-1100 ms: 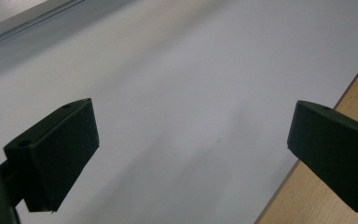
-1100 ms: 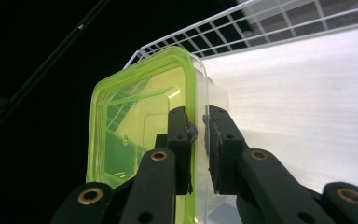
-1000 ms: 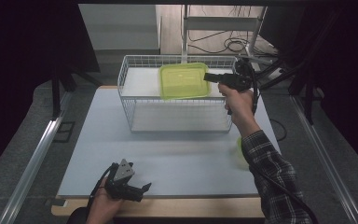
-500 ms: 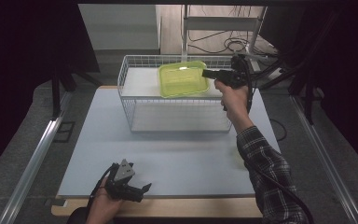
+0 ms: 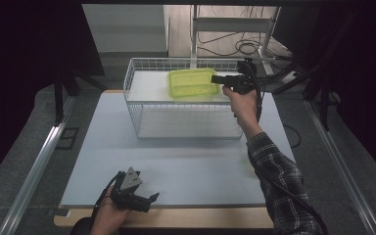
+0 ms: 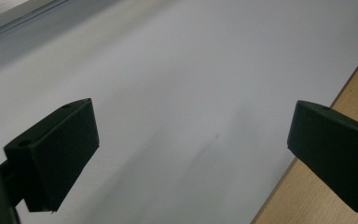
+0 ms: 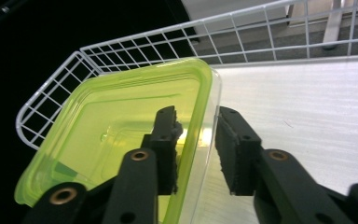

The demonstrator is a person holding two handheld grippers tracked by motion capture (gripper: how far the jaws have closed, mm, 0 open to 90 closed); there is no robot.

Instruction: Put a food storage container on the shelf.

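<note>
Lime-green plastic marks the container (image 5: 192, 83), which sits at about 12 o'clock on the table, inside the white wire basket (image 5: 142, 105) toward its back right part. The right gripper (image 5: 220, 79) reaches in from 3 o'clock at the container's right edge. In the right gripper view the container (image 7: 112, 140) has one jaw inside it and the other outside, so the rim wall stands between them; the jaws sit close on either side of that wall, though whether they press it firmly I cannot tell, since a thin gap seems to show at the outer jaw. The basket wire (image 7: 56, 88) curves round behind the container.

At 7 o'clock, near the front edge of the grey table mat (image 5: 200, 166), the left gripper (image 5: 147, 199) rests in the person's hand. In the left gripper view its jaws are spread wide over the bare mat (image 6: 177, 84), with the wooden table edge (image 6: 354, 93) at the right.
</note>
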